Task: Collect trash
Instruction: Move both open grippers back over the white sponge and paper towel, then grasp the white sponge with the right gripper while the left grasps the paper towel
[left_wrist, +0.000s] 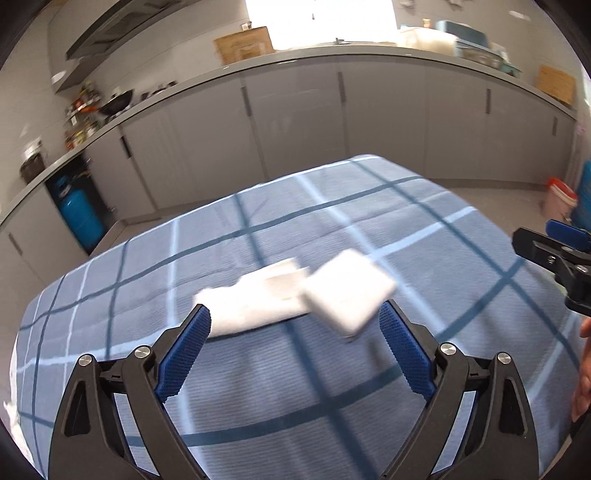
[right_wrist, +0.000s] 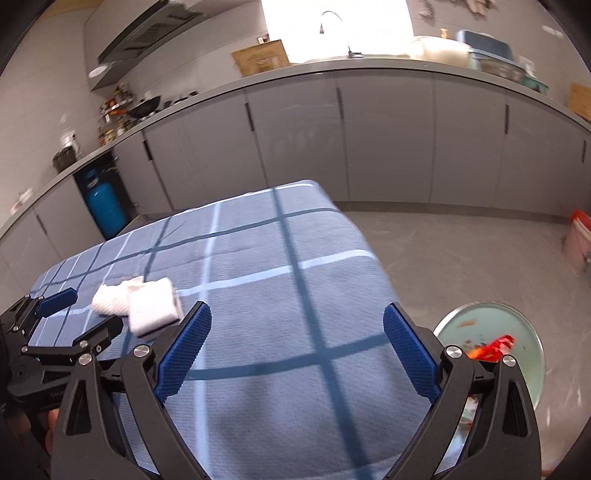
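Two pieces of white trash lie on the blue checked tablecloth (left_wrist: 443, 295): a crumpled paper towel (left_wrist: 255, 299) and a flat white packet (left_wrist: 351, 295) that overlaps its right end. My left gripper (left_wrist: 295, 325) is open, with the trash just beyond and between its fingertips. In the right wrist view the towel (right_wrist: 110, 299) and packet (right_wrist: 153, 306) lie at the left, next to the left gripper (right_wrist: 85, 314). My right gripper (right_wrist: 297, 325) is open and empty over the cloth (right_wrist: 295, 387). A round bin (right_wrist: 491, 332) with red trash (right_wrist: 495, 347) stands on the floor at the right.
Grey kitchen cabinets (left_wrist: 295, 122) run behind the table. A blue gas cylinder (left_wrist: 79, 218) stands in a gap at the left. A pink bucket (right_wrist: 578, 240) stands on the floor at the far right. The right gripper (left_wrist: 554, 258) shows at the right edge of the left wrist view.
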